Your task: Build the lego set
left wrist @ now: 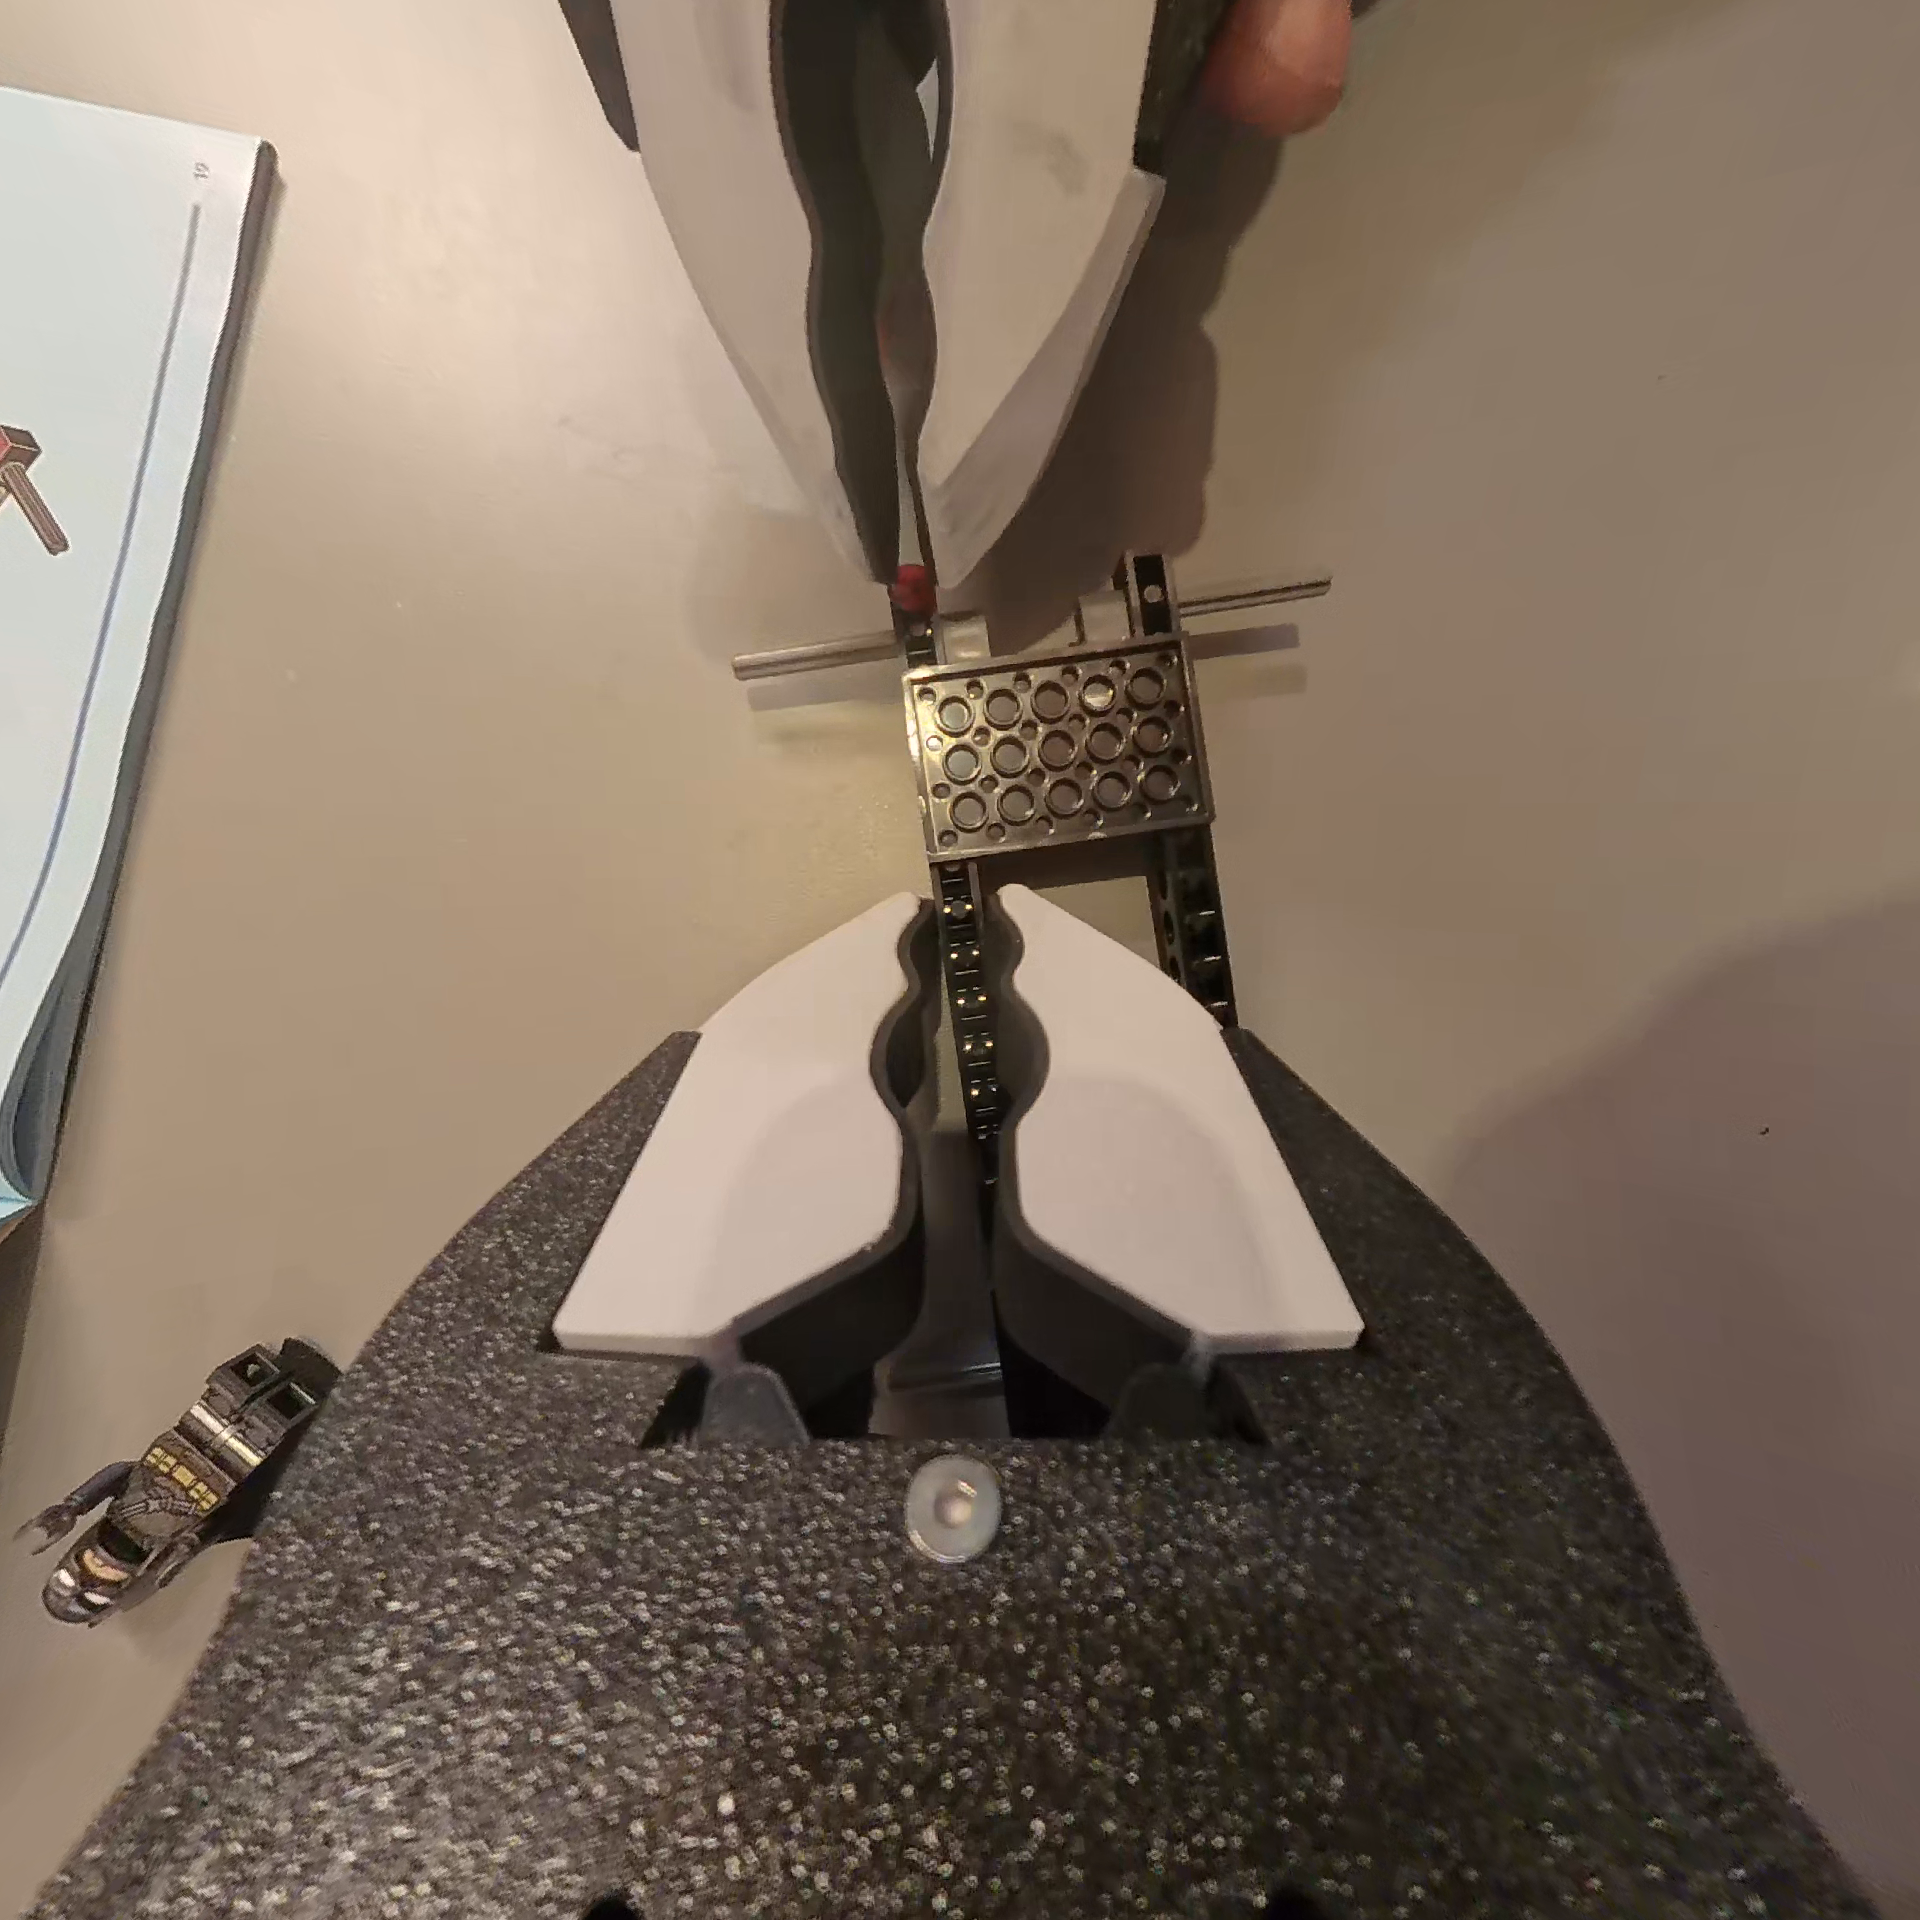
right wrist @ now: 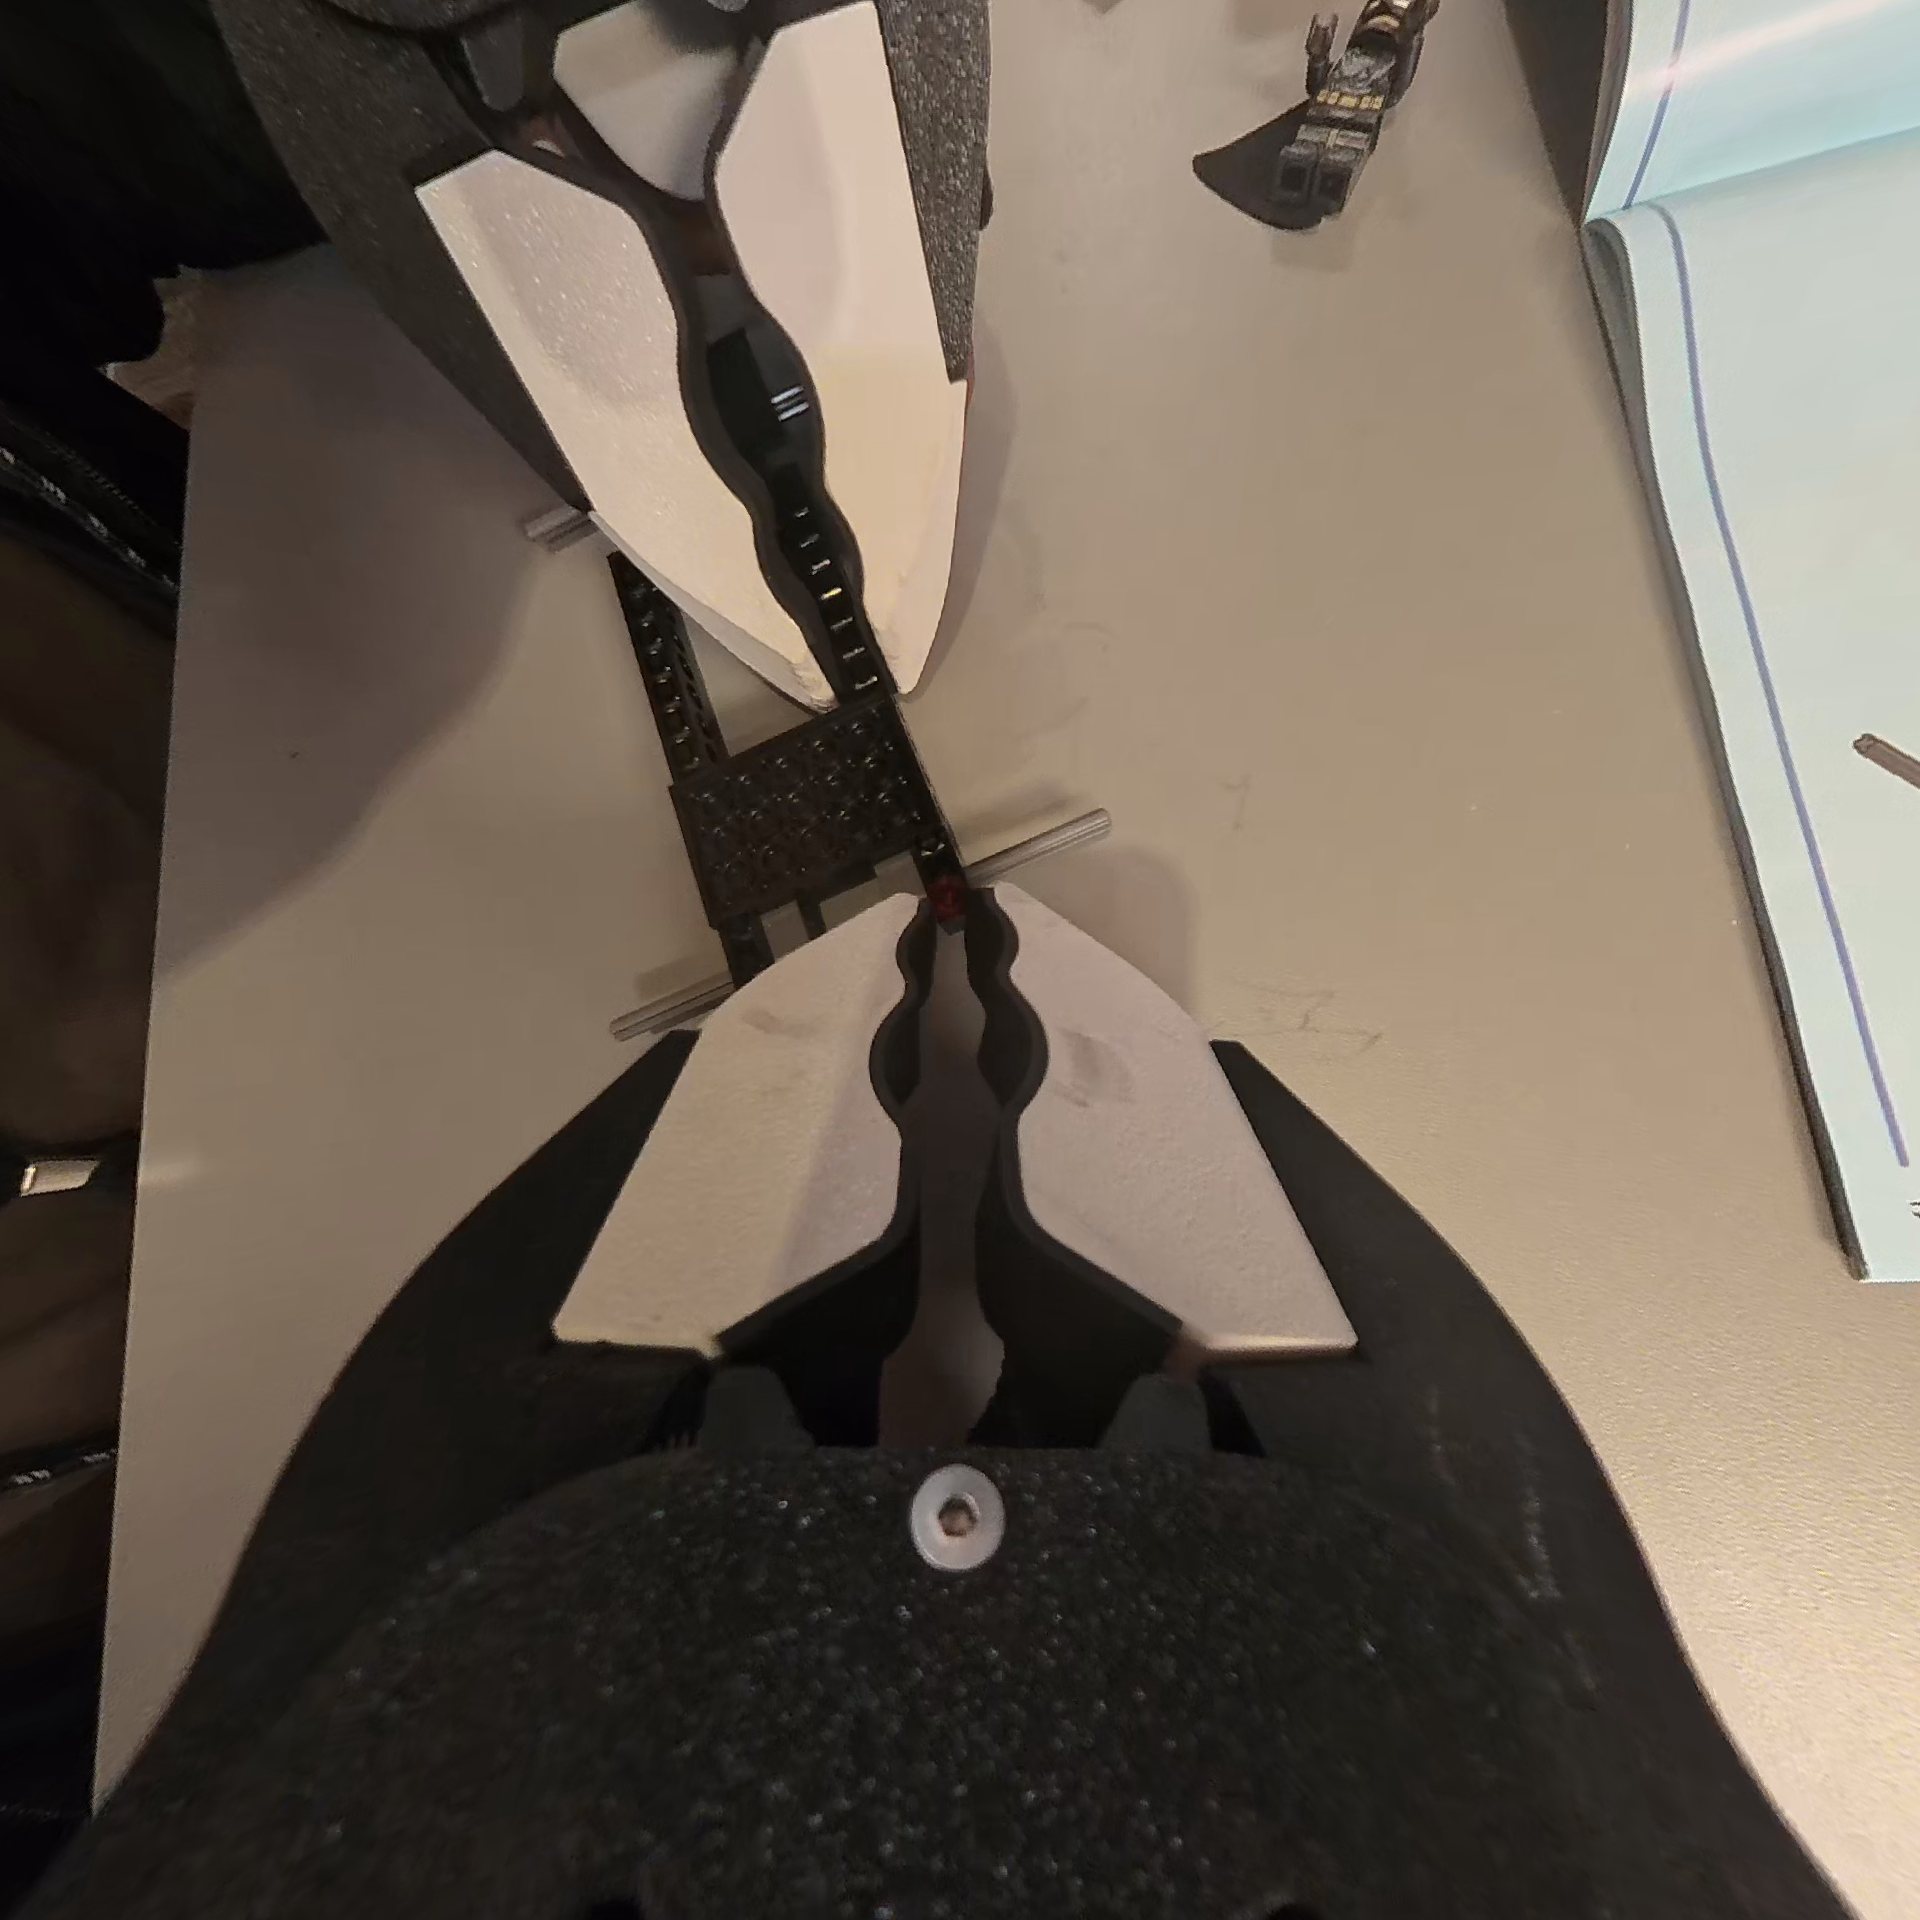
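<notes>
- Left wrist view: left gripper point(left wrist: 958, 914) is clamping one long black studded beam of a black brick frame point(left wrist: 1060, 758); both pale fingers point(left wrist: 800, 1091) are pressing on the beam, leaving only the beam's width between them.
- Frame is lying flat on the table point(left wrist: 468, 623), made up of two parallel beams, a perforated black plate across them, and grey axles point(left wrist: 810, 660) sticking out sideways.
- Right wrist view: right gripper point(right wrist: 948, 912) is facing the left one from the opposite end of the same beam, nearly closed, nipping a small red pin point(right wrist: 945, 896) right at the beam's end.
- Red pin is sitting at the tips only; how deep it is seated in the beam, cannot tell.
- Toy minifigure point(left wrist: 156, 1496) is lying on the table beside the left gripper body; light-blue booklet point(left wrist: 104, 623) is lying at the table edge, well apart from the frame.
- Risk, as a judgement: pin is held by the very tips, so a slight twist could be flicking it out sideways.
- Risk: left grip is on one beam only; a push along the frame could be pivoting it around that hold, or sliding the beam through the pads.
- Risk: any off-axis push could be jamming the pin at the hole mouth, or nudging the loose-looking axles out.
- Risk: left gripper body is sitting near the minifigure; a sideways drift could be knocking it.
</notes>
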Demonstrator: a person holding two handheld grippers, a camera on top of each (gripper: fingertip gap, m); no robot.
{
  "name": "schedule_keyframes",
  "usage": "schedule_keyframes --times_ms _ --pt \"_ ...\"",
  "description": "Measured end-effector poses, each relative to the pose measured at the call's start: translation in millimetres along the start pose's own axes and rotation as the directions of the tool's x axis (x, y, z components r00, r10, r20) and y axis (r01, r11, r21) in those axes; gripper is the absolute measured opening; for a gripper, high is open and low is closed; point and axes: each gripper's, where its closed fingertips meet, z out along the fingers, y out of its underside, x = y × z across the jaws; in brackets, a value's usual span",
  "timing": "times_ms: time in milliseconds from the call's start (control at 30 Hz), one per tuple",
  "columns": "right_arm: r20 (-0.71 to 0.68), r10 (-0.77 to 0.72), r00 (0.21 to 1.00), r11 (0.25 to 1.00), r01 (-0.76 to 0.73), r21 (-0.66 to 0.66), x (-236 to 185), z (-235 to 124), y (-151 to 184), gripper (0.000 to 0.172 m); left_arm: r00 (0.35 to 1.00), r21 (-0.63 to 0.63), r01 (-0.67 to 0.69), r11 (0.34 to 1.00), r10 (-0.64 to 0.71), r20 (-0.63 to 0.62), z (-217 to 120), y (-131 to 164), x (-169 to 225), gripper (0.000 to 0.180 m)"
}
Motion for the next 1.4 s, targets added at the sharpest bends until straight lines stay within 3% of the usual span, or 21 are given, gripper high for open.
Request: schedule_keyframes --times_ms 533,800,1000,1133,1233,1400 --pt "-0.031 -0.041 0.999 0.999 0.042 0.019 2.2 -2.4 -1.2 0.014 1.000 0.012 -0.003 1.000 0.004 -0.014 -0.9 0.0 0.7 0.008" --pt "-0.146 -0.287 0.947 0.952 0.298 0.062 2.7 -15.3 -2.7 0.021 0.999 0.016 -0.026 1.000 0.026 -0.021 -4.6 3.1 -0.5 0.008" --pt "-0.284 -0.521 0.805 0.827 0.559 0.066 -5.2 -20.1 -4.3 0.024 0.998 0.040 -0.032 0.999 0.034 -0.055 -8.9 2.9 2.0 0.008" --pt "-0.388 -0.671 0.632 0.682 0.731 0.011 -11.2 -14.3 -4.8 0.024 0.995 0.061 -0.033 0.998 0.039 -0.088 -10.6 2.1 5.0 0.007" --pt "-0.468 -0.734 0.493 0.582 0.811 -0.059 -10.2 -9.8 -7.9 0.024 0.994 0.075 -0.040 0.996 0.048 -0.099 -13.0 0.8 6.7 0.007" --pt "-0.551 -0.764 0.334 0.464 0.879 -0.110 -14.9 -11.7 -16.6 0.024 0.993 0.088 -0.050 0.995 0.059 -0.106 -16.3 -0.7 8.4 0.008"
